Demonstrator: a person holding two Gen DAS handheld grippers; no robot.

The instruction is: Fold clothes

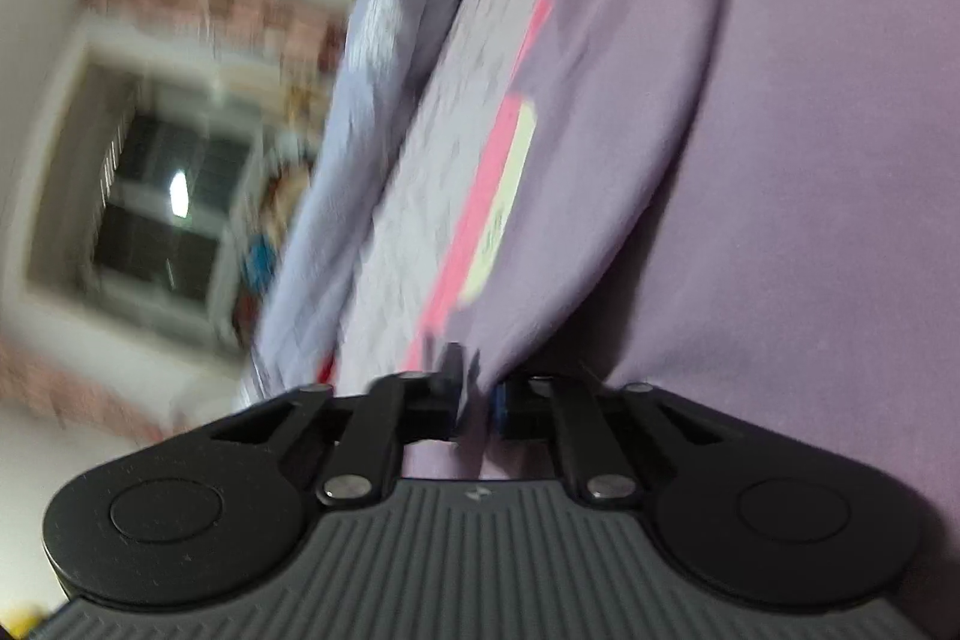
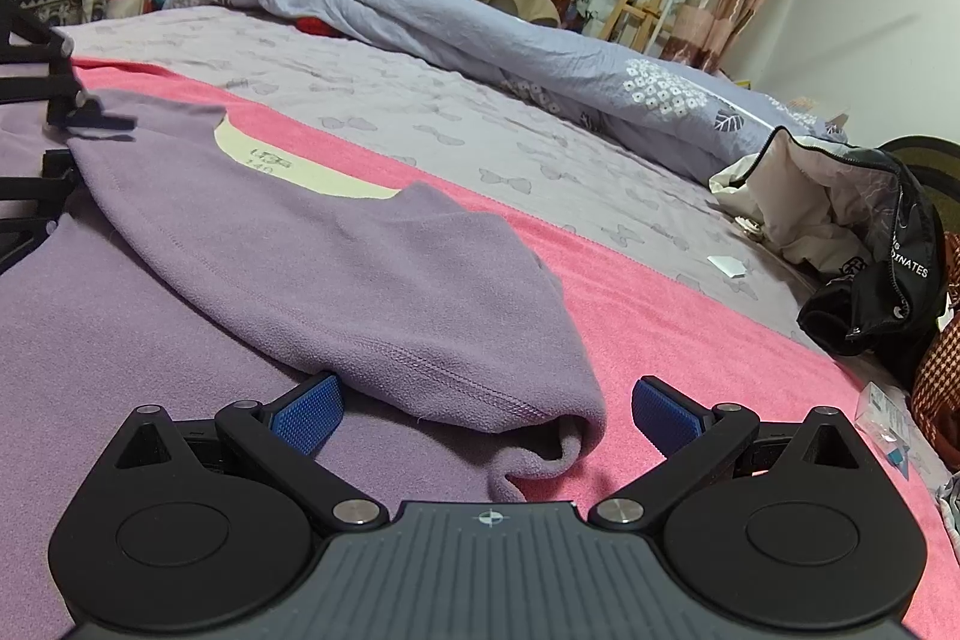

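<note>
One purple fleece top (image 2: pixel 336 256) lies spread on a pink towel (image 2: pixel 660 316) over the bed, its shoulder part doubled over the body. The left gripper (image 1: pixel 474 394) has its tongs pinched narrow on an edge of that fabric. The right gripper (image 2: pixel 486 415) stands wide, straddling the folded sleeve hem. To fold well, it should likely close squarely on the hem, both layers caught, before lifting level with the left.

Each gripper, the left gripper (image 1: pixel 474 400) and the right gripper (image 2: pixel 486 409), has a ribbed grey body flanked by two round black discs. Black linkage arms with silver rivets carry fingers (image 2: pixel 309 415) faced in blue textured pads. A small crosshair mark sits on the grey top.
</note>
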